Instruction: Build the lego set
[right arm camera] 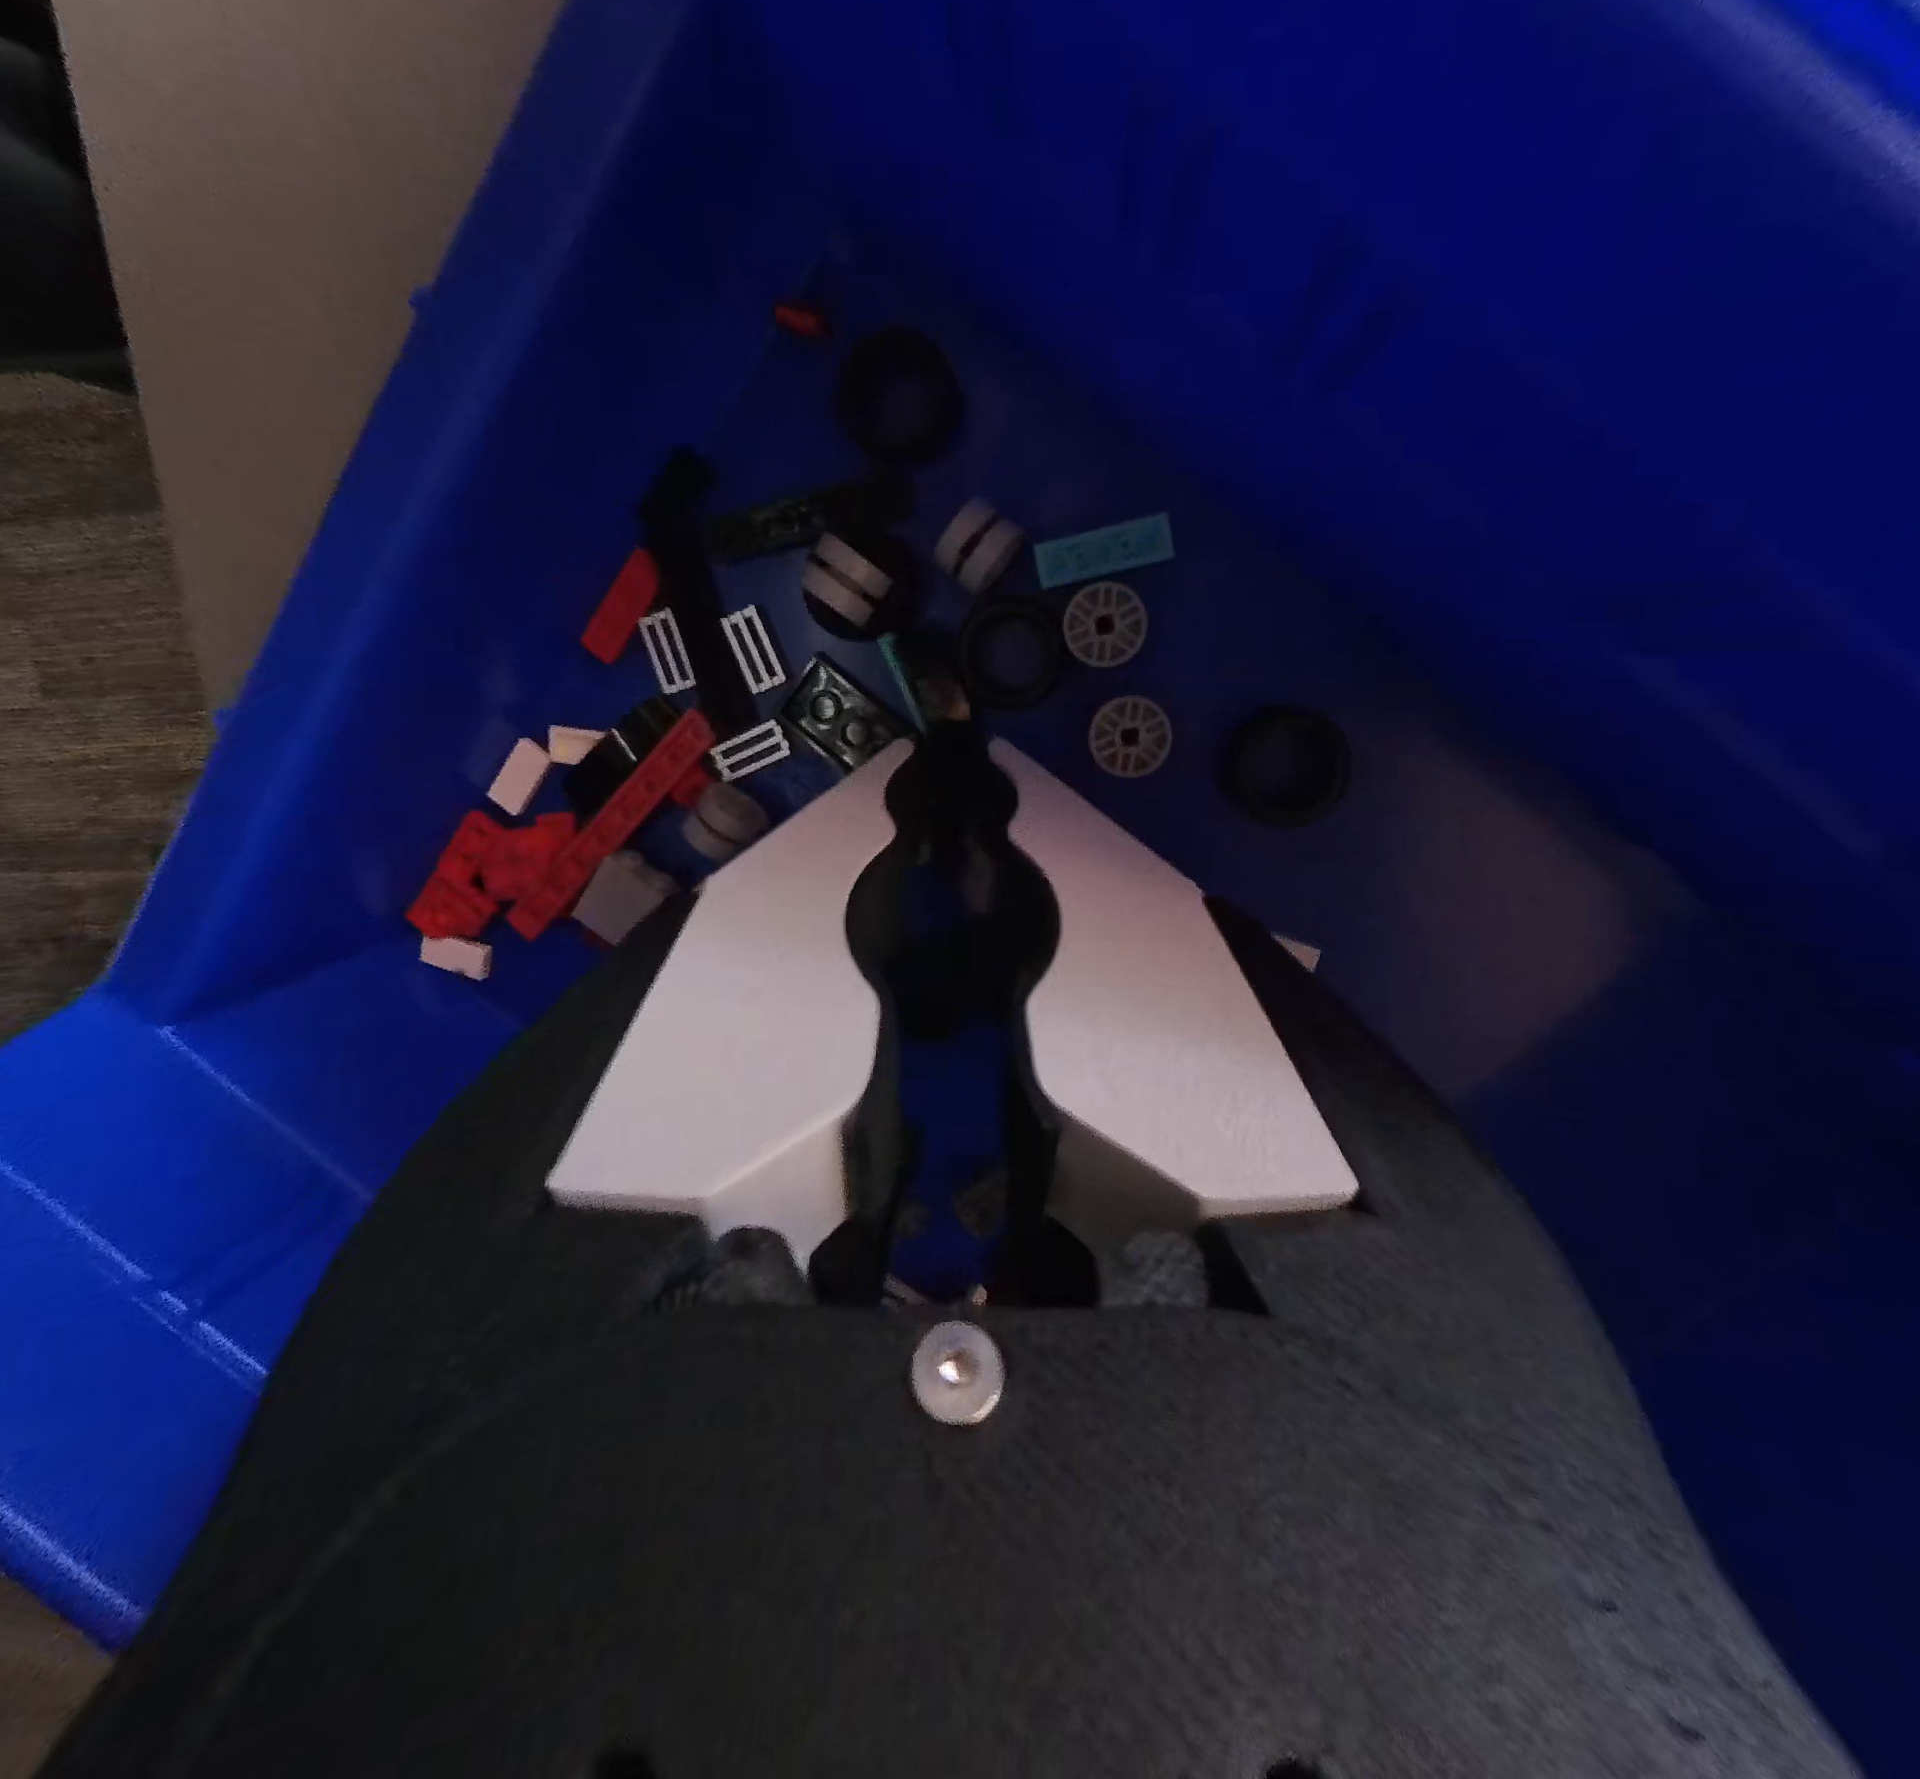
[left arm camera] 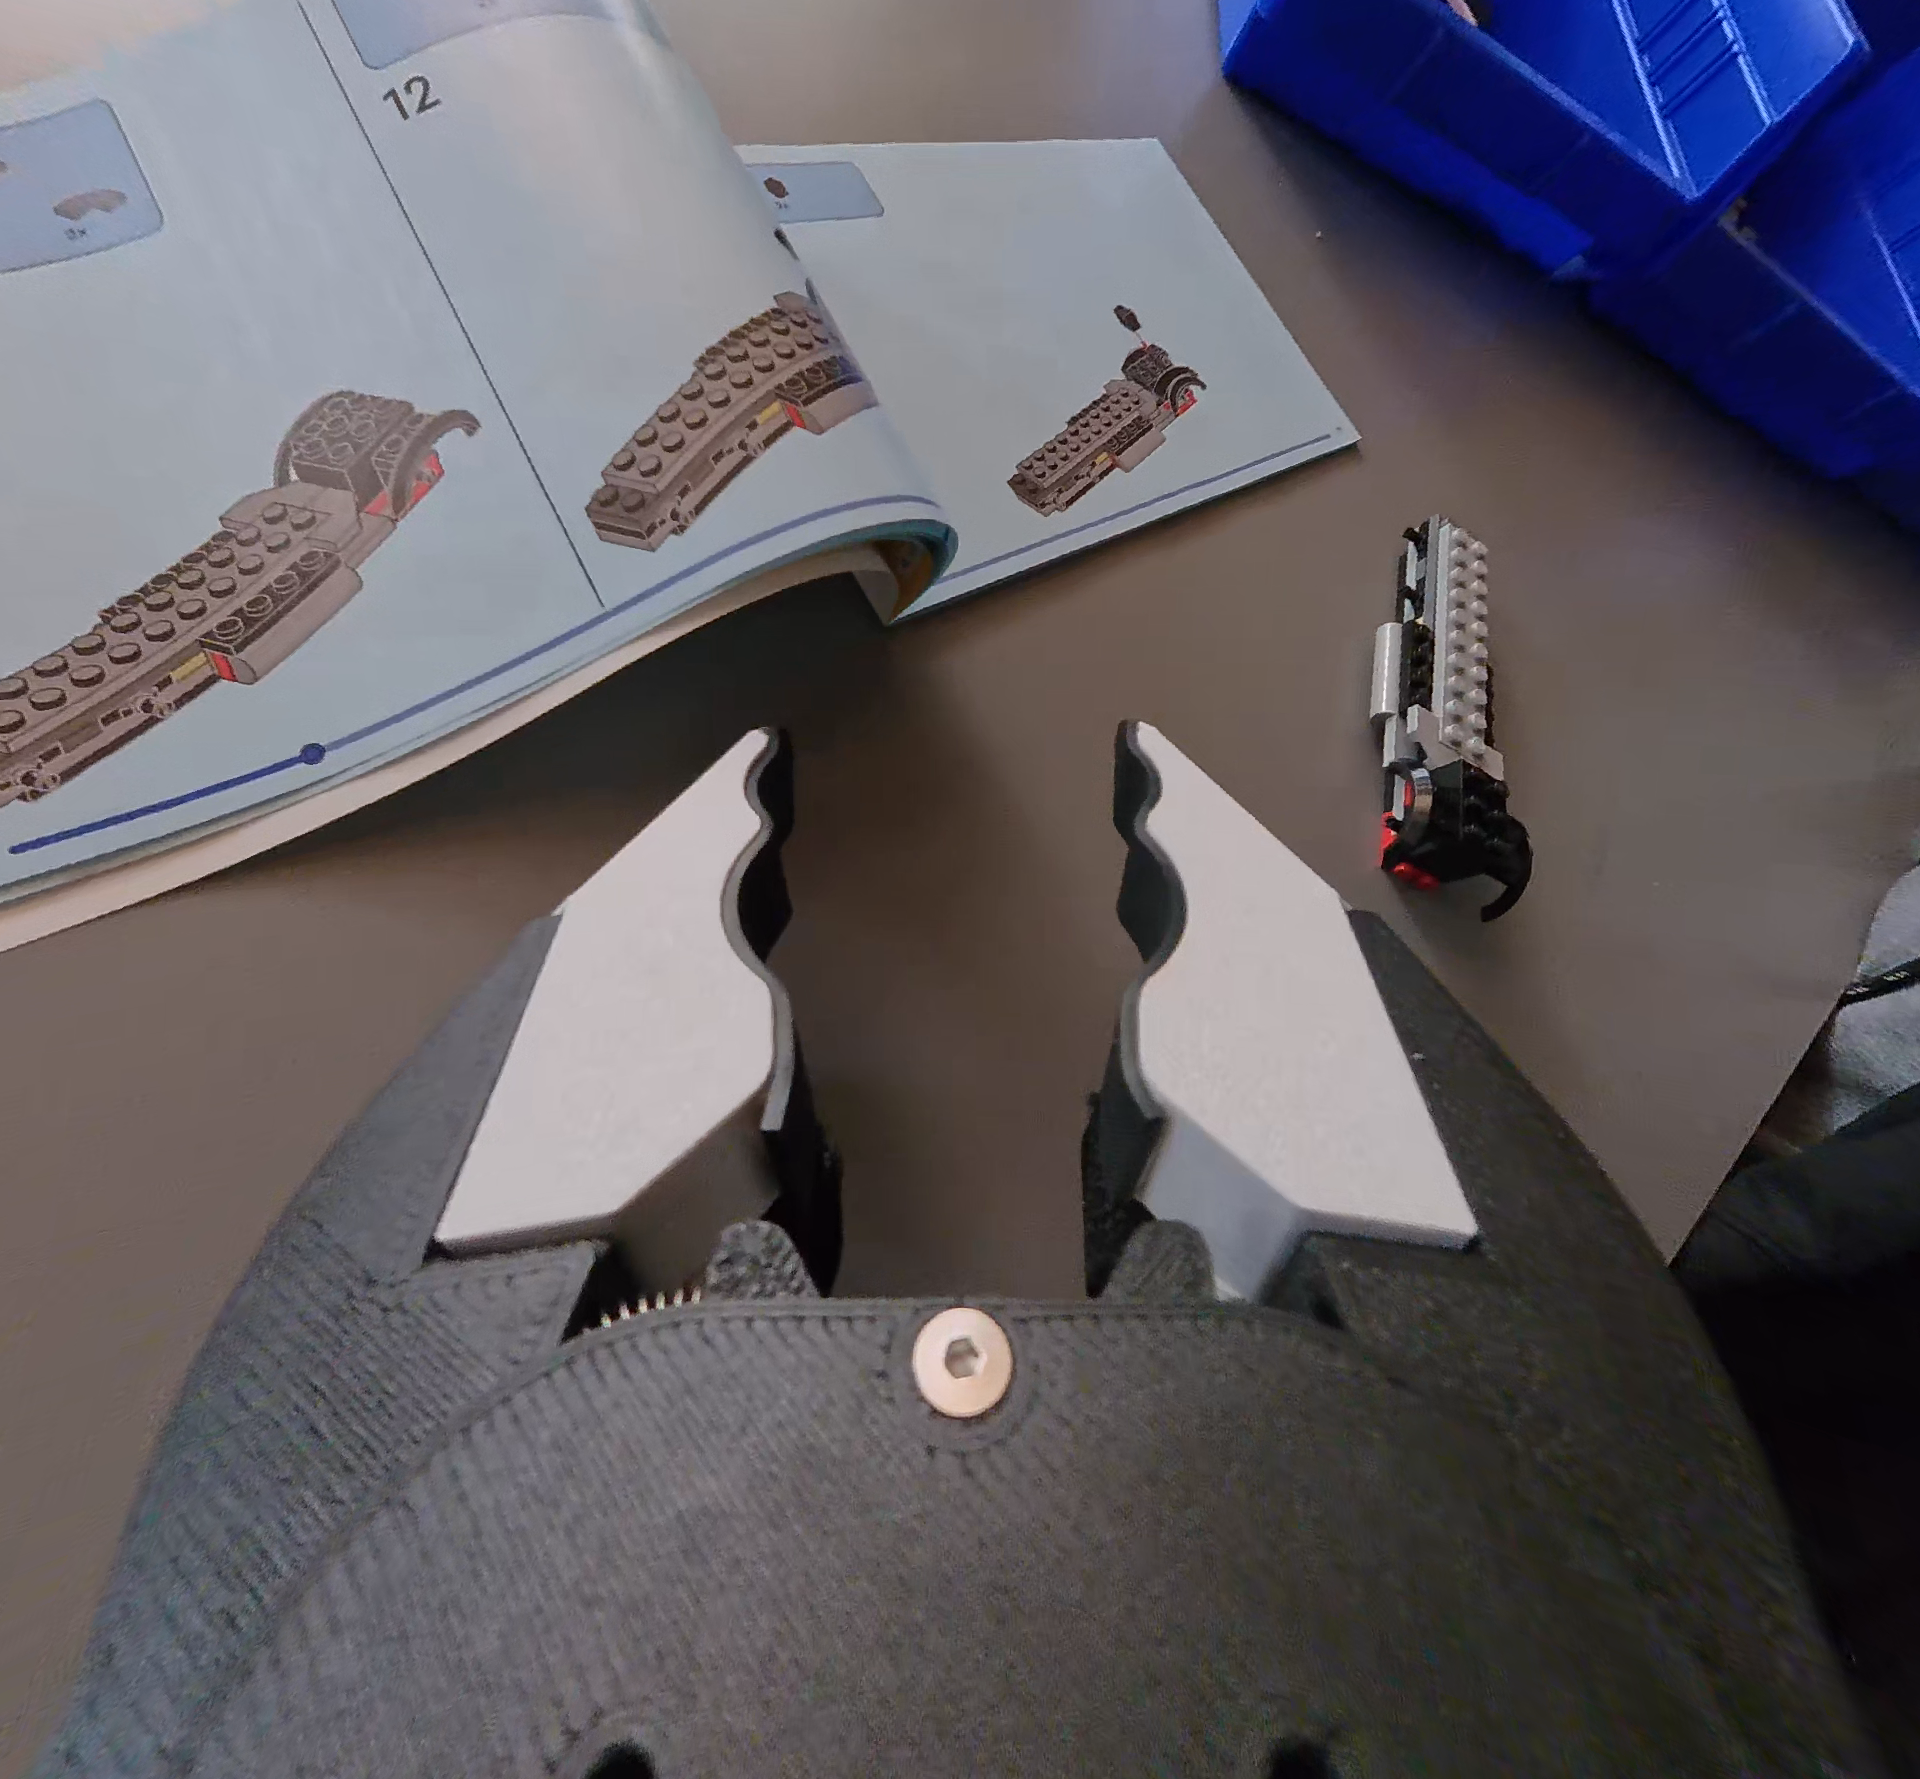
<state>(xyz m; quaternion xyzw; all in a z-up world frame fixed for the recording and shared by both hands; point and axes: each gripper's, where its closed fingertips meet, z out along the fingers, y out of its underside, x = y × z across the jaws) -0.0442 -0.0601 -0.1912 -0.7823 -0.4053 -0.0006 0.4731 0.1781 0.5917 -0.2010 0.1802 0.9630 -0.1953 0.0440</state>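
Observation:
In the left wrist view my left gripper (left arm camera: 951, 742) is open and empty above the brown table. A partly built grey, black and red lego model (left arm camera: 1439, 706) lies on the table just right of its right finger. The open instruction booklet (left arm camera: 436, 399) lies to the far left. In the right wrist view my right gripper (right arm camera: 953, 742) reaches down into a blue bin (right arm camera: 1351, 295) of loose pieces. Its jaws are nearly together on a small dark lego piece (right arm camera: 943, 695) at the tips. The view is blurred and dim.
The bin holds red plates (right arm camera: 582, 846), white grille tiles (right arm camera: 748, 649), black tyres (right arm camera: 1283, 763), grey round pieces (right arm camera: 1130, 737) and a teal plate (right arm camera: 1103, 548). Blue bins (left arm camera: 1538, 56) stand at the table's far right. The table edge (left arm camera: 1808, 1054) and a dark sleeve lie at right.

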